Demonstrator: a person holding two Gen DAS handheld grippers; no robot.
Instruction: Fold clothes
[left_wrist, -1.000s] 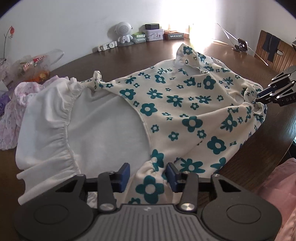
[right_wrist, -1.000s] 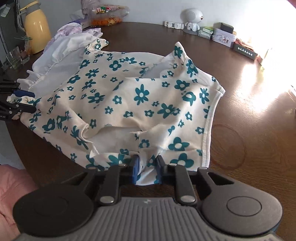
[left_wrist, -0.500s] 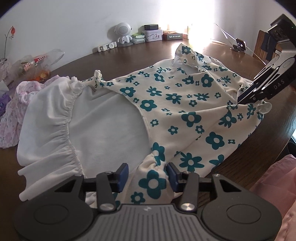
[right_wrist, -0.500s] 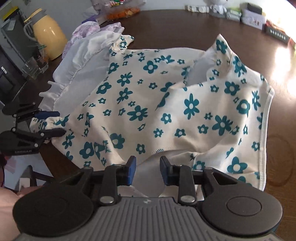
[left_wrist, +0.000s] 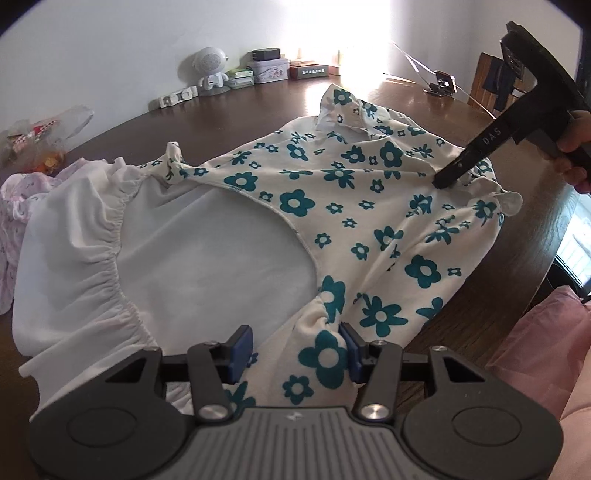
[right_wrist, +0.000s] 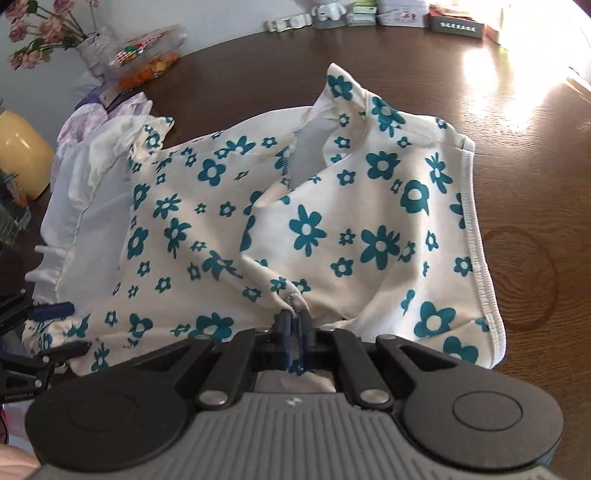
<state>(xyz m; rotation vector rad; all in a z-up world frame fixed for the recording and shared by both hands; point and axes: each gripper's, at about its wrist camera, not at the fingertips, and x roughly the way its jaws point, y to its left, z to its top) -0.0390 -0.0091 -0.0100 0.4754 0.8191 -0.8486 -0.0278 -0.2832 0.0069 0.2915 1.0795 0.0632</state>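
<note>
The cream cotton garment printed with teal flowers (right_wrist: 332, 229), with its white gathered ruffle, lies spread and rumpled across the dark brown wooden desk (right_wrist: 517, 122), soft, light and limp by my judgement, so it should sag wherever I am not holding it and is best taken at hems and corners. My right jaws (right_wrist: 294, 328) are pinched tight on a small bunch of its near edge. My left jaws (left_wrist: 295, 349) stand wide with a gathered fold of the same cloth lying loose between them.
</note>
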